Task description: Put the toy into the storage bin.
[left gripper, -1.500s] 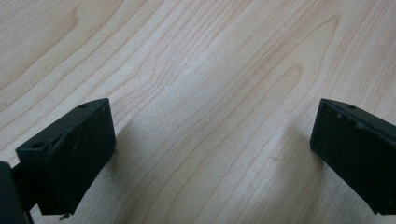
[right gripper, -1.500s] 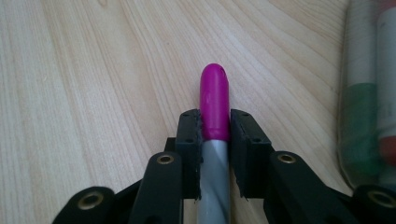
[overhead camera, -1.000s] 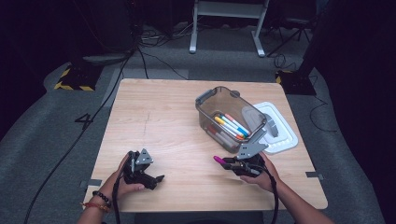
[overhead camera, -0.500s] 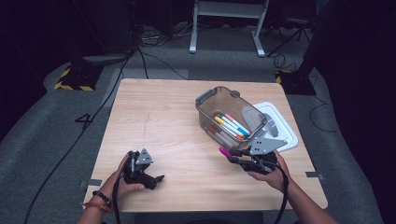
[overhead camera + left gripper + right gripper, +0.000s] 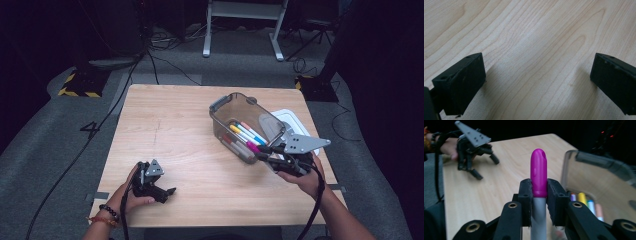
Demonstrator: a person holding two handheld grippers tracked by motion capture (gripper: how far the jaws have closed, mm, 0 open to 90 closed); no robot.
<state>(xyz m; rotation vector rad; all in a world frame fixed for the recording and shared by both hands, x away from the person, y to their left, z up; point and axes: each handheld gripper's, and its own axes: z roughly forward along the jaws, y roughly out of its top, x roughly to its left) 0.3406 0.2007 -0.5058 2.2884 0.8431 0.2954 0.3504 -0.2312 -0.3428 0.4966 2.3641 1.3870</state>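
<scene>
While the right hand-held gripper [image 5: 539, 195] clamps the grey marker with a magenta cap [image 5: 538, 176] beside the clear plastic bin of markers [image 5: 227, 112] and the left hand-held gripper [image 5: 167, 192] rests open on the surface [image 5: 180, 125], the marker may strike the bin's wall.

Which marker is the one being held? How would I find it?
Find the clear plastic bin on the light wooden table. At its near corner, the right gripper pinches a grey marker with a magenta cap; the other markers lie loose inside.
</scene>
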